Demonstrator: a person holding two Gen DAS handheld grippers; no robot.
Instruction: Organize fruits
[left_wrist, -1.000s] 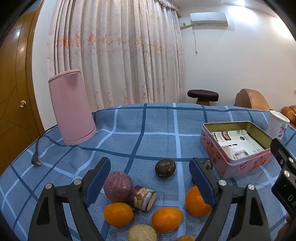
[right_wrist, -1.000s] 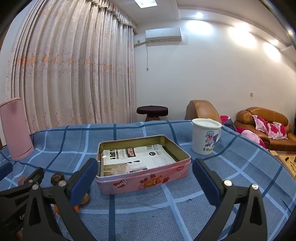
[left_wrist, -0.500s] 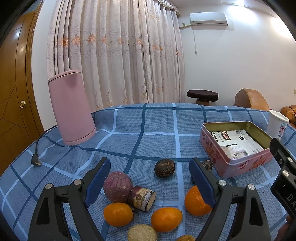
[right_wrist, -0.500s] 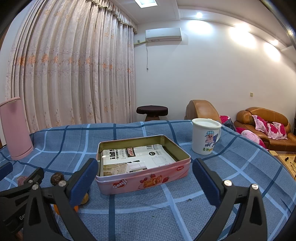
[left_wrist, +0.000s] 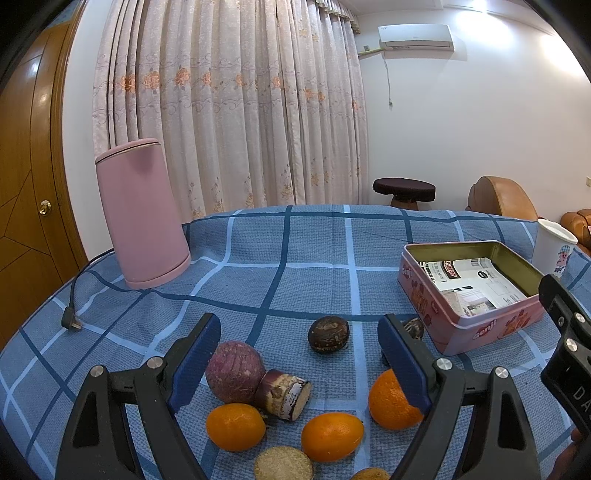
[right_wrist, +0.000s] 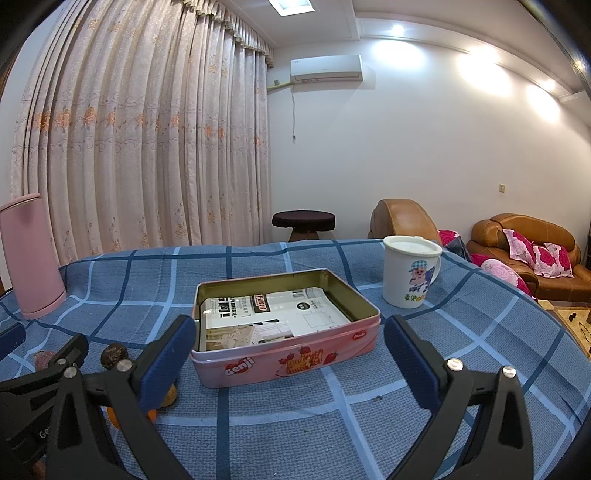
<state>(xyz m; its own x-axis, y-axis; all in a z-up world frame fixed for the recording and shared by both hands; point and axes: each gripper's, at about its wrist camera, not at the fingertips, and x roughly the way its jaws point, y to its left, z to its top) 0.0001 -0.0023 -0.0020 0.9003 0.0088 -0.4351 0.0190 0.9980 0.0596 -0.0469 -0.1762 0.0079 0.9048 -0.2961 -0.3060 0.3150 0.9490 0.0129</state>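
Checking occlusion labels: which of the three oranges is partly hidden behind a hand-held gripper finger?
The rightmost orange, overlapped by the left hand-held gripper's right finger; the other two show fully.

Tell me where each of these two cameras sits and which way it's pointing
Left wrist: sits on the left tongs, looking along their open blue-padded fingers at the fruit pile, an orange nearest; the right tongs' black frame shows at the right edge.
Right wrist: sits on the right tongs, open, facing the pink tin and white cup; the left tongs show lower left.
Shared: tin, cup, pink kettle, blue checked cloth.
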